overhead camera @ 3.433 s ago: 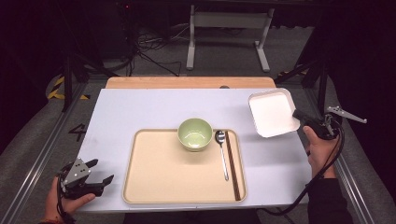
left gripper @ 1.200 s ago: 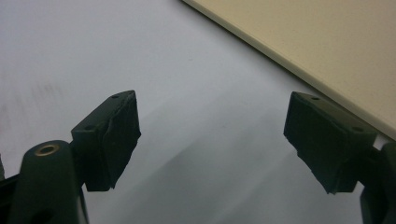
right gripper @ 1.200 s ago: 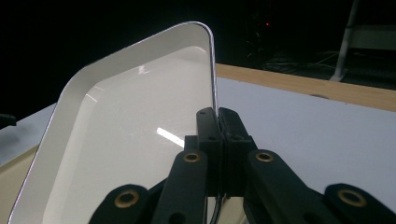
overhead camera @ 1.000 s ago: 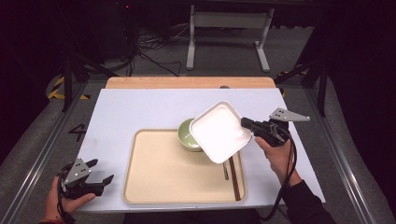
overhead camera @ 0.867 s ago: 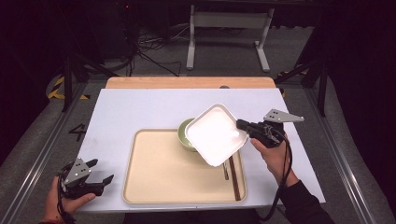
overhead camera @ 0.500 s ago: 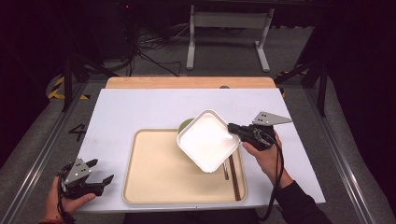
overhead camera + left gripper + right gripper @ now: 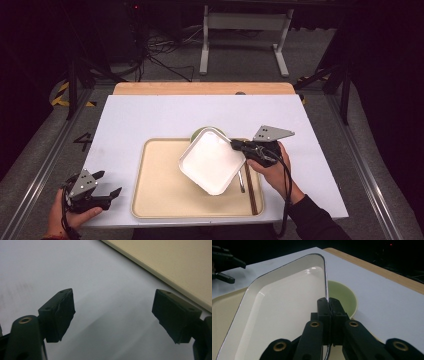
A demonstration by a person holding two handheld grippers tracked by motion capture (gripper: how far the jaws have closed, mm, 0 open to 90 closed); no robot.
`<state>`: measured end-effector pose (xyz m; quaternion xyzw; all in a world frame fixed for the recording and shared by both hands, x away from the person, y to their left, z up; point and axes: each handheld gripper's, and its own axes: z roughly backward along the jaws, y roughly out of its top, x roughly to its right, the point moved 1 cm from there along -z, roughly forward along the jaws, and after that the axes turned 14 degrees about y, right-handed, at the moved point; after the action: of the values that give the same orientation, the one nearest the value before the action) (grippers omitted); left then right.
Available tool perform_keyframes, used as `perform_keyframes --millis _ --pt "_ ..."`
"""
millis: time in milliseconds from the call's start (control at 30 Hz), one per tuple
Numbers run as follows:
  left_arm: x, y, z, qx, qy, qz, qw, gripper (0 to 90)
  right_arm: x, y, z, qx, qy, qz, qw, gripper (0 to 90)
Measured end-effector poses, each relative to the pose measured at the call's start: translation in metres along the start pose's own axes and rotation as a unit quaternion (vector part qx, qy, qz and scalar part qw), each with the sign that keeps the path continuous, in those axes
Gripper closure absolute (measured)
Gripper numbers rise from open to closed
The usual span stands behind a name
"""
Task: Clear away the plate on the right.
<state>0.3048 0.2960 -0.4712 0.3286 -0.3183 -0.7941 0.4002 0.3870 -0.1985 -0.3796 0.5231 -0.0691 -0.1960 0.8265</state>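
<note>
My right gripper is shut on the rim of a white square plate, held tilted above the beige tray and partly covering the green bowl. A spoon and dark chopsticks lie on the tray's right side, under the plate's edge. At the table's front left corner my left gripper rests open, nothing between its pads, beside the tray's corner.
The white tabletop has free room at the back and left. A wooden strip runs along the far edge. Beyond it stand a metal frame and cables on the floor.
My right gripper has carried the white plate from the table's right side leftward and slightly down over the tray, now covering much of the bowl. The left gripper has stayed still.
</note>
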Motion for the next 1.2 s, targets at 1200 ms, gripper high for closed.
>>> perform_keyframes --millis 1200 --pt "0.000 -0.001 0.000 -0.004 0.000 0.001 1.0000 19.4 -0.028 -0.004 -0.059 -0.074 0.058 0.060 0.9937 89.2"
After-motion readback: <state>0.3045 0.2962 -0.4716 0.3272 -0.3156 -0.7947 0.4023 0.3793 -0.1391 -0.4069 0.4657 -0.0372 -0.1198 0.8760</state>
